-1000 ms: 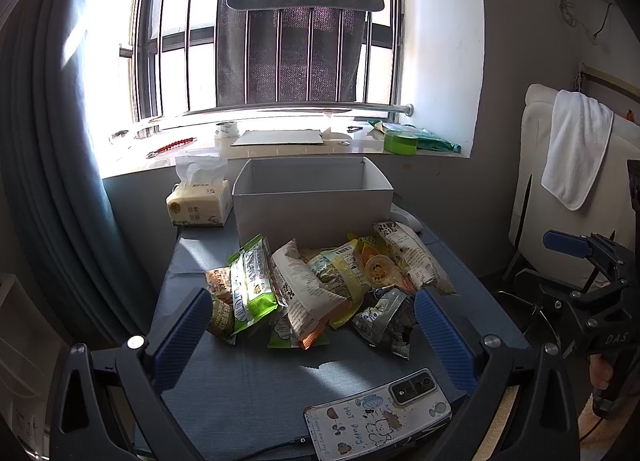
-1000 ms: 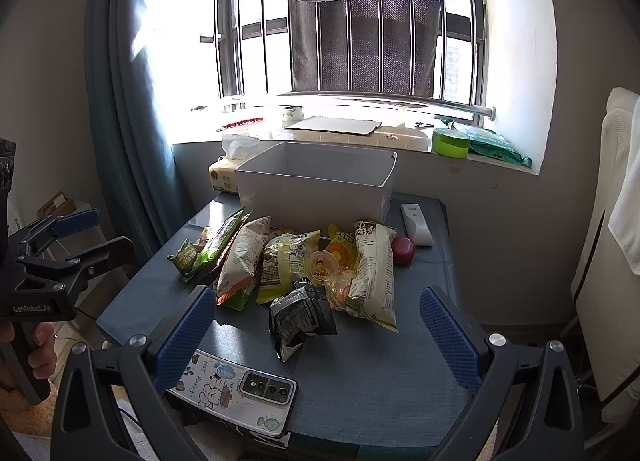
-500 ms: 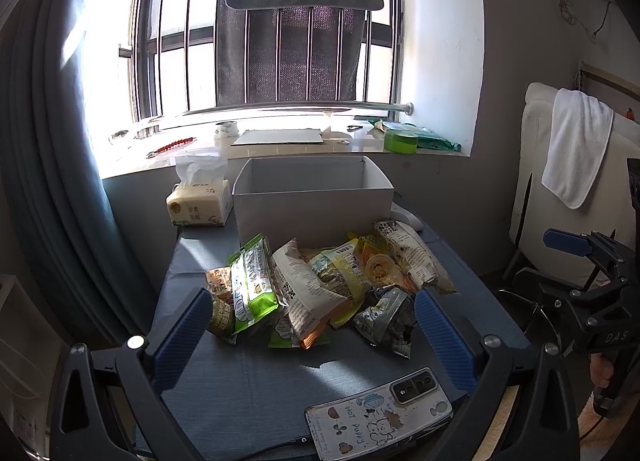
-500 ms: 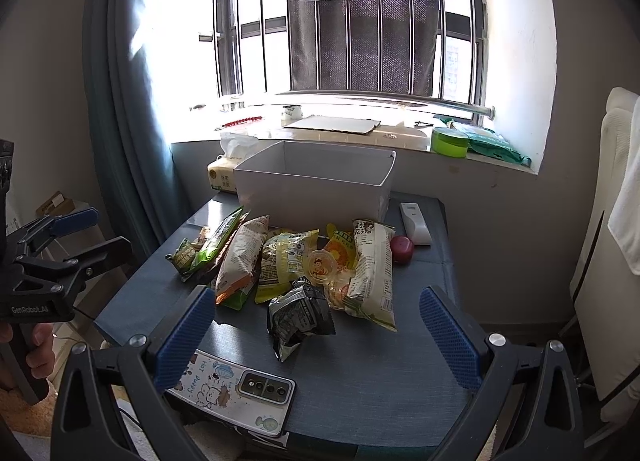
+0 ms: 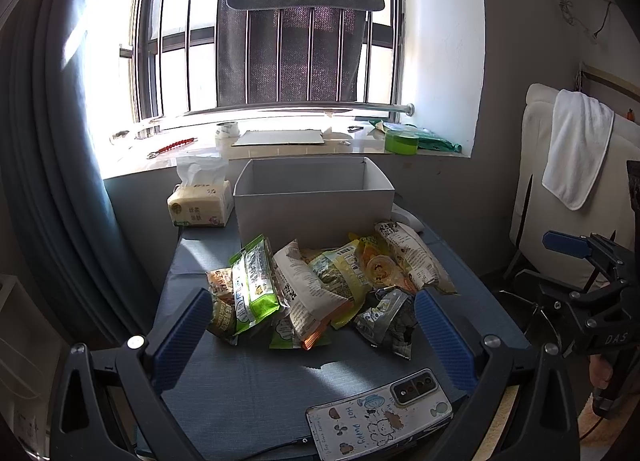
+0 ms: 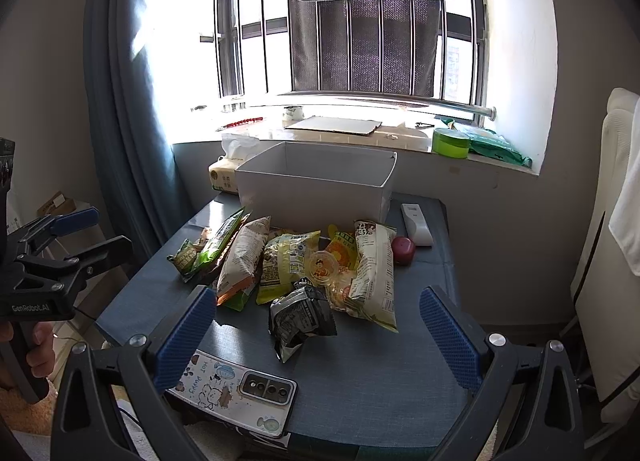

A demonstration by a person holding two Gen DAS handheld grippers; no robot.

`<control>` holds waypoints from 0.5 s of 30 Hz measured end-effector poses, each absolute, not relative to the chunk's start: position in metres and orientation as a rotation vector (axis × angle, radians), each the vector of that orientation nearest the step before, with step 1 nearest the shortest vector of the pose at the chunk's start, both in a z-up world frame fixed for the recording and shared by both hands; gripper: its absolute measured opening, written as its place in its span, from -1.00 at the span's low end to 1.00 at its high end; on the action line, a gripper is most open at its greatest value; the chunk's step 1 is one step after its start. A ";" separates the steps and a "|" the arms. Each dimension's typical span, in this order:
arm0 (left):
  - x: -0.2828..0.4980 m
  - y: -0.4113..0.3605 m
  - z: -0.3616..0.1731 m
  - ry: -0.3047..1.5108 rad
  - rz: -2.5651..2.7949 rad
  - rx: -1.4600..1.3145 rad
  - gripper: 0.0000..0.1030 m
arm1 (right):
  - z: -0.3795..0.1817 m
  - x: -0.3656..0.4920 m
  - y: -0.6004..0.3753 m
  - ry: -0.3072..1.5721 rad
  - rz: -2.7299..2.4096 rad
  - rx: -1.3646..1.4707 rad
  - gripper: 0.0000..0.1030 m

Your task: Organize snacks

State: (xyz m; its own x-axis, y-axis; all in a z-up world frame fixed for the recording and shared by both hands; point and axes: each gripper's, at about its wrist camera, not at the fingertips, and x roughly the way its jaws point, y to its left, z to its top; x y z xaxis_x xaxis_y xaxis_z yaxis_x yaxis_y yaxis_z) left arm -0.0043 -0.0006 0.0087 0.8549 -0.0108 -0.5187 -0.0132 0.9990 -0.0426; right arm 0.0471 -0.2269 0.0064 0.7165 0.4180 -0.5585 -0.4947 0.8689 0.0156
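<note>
Several snack packets lie heaped on the blue-grey table (image 5: 248,389): a green packet (image 5: 254,285), a white-and-orange bag (image 5: 308,297), a yellow bag (image 6: 288,265), a tall white bag (image 6: 374,269) and a dark crumpled packet (image 6: 300,317). An open grey box (image 5: 314,201) stands behind the heap. My left gripper (image 5: 312,333) hangs open in front of the pile, holding nothing. My right gripper (image 6: 316,325) is open too, over the near table edge, with the dark packet lying between its fingers' lines but apart from them.
A phone in a cartoon case (image 5: 380,417) lies at the near edge with a cable. A tissue pack (image 5: 200,207) sits left of the box; a white remote (image 6: 416,223) and a small red object (image 6: 403,249) lie right. Curtain left, white chair and towel right.
</note>
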 end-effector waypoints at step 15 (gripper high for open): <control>-0.009 0.001 0.008 0.524 -0.017 -0.057 1.00 | -0.027 0.116 -0.228 0.727 0.568 -0.036 1.00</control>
